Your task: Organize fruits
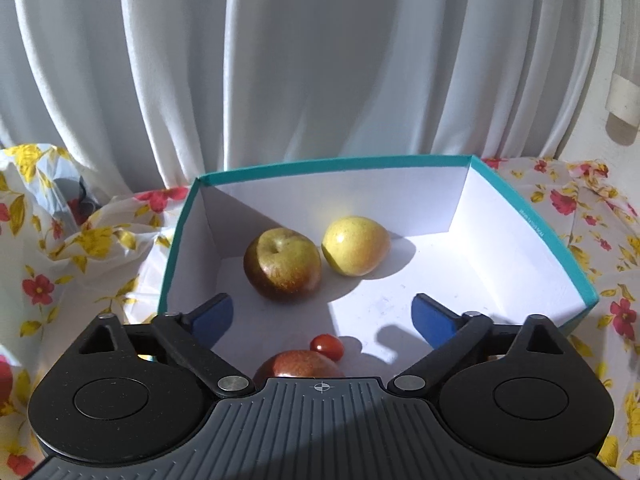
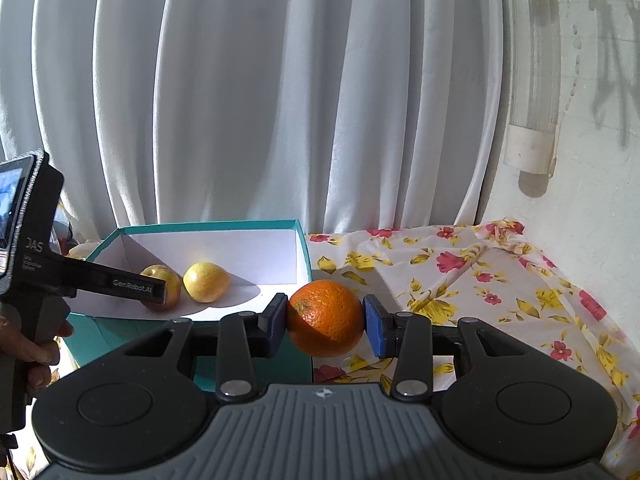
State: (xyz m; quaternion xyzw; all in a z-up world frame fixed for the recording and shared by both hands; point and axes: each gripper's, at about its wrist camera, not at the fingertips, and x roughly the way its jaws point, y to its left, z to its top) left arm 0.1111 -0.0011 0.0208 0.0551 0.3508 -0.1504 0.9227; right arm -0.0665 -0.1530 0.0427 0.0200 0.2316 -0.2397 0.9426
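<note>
One round dimpled orange [image 2: 326,318]

Left gripper [image 1: 322,312]: black body w/ ribbed grey centre panel, small white crosshair mark, two round black discs at the sides, silver pivot screws, black linkage arms, blue pads [image 1: 430,318]. Right gripper [image 2: 326,320] was the same build. From the right cam, the left unit's side read "GenRobot.AI" in white, w/ a small screen at its back; hand [image 2: 30,354] had bare skin.
</note>
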